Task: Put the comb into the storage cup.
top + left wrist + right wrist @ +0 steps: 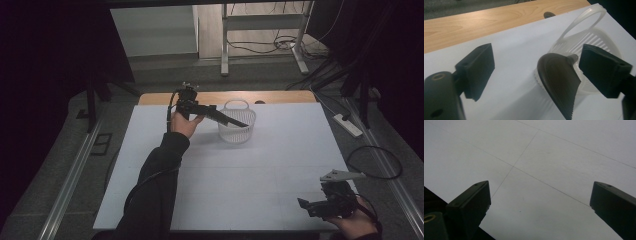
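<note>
- Hovering over the far part of the white table (225, 170), the left gripper (212, 111) is seen with its jaws spread wide apart, nothing being pressed by either pad.
- A dark comb (560, 80) is shown between those jaws in the left gripper view, near the right-hand jaw; whether it touches that jaw cannot be told. Its toothed edge is turned down and to the right.
- In the high view the comb (234, 120) is seen slanting across the rim of a white slotted basket (245, 132), its tip over the basket's opening.
- The basket is placed upright near the table's far edge, its looped handle (584, 21) raised on the far side; a strip of bare wooden tabletop (486, 20) is seen just behind it.
- The right gripper (312, 206) is held low at the near right corner of the table, well apart from the basket.
- Its jaws are shown wide open in the right gripper view, with bare white surface (544, 170) between them and nothing grasped.
</note>
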Tool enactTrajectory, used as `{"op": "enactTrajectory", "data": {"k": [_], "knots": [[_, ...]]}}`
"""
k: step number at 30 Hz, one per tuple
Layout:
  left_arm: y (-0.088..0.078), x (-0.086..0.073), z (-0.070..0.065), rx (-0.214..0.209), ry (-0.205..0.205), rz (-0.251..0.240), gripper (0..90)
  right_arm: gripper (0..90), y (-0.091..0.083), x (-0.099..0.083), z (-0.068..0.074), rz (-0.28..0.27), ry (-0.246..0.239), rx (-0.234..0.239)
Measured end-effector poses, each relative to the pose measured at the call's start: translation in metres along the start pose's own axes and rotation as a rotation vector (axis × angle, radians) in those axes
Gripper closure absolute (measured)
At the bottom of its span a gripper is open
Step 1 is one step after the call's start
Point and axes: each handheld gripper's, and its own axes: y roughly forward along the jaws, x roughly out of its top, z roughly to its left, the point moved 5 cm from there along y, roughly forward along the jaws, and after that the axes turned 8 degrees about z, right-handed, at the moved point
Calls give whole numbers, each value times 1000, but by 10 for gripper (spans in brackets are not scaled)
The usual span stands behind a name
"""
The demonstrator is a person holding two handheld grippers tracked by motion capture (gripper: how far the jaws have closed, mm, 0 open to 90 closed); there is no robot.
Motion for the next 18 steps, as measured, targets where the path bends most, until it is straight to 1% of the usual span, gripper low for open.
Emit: {"op": "enactTrajectory", "data": {"k": [1, 2, 3, 4, 5, 9, 11, 15, 16, 18], "knots": [[0, 0, 0, 0, 0, 0, 118, 34, 0, 0, 0, 0, 0, 0], [0, 0, -1, 4, 16, 11, 105, 33, 0, 0, 0, 0, 0, 0], [-1, 0, -2, 7, 25, 18, 90, 34, 0, 0, 0, 0, 0, 0], [-1, 0, -2, 7, 25, 18, 89, 34, 0, 0, 0, 0, 0, 0], [-1, 0, -4, 10, 40, 24, 84, 33, 0, 0, 0, -1, -1, 0], [-2, 0, -6, 17, 60, 36, 61, 33, 0, 0, 0, -3, -1, 0], [-3, -1, -7, 25, 76, 35, 49, 33, 0, 0, 0, -4, -1, -1], [-7, -2, -7, 38, 105, 17, 29, 33, 0, 0, 0, -3, 0, -1], [-7, -2, -7, 38, 105, 17, 26, 33, 0, 0, 0, -3, 0, -1], [-10, -3, -8, 35, 120, 2, 24, 34, 0, 0, 0, -5, -1, -4]]}}
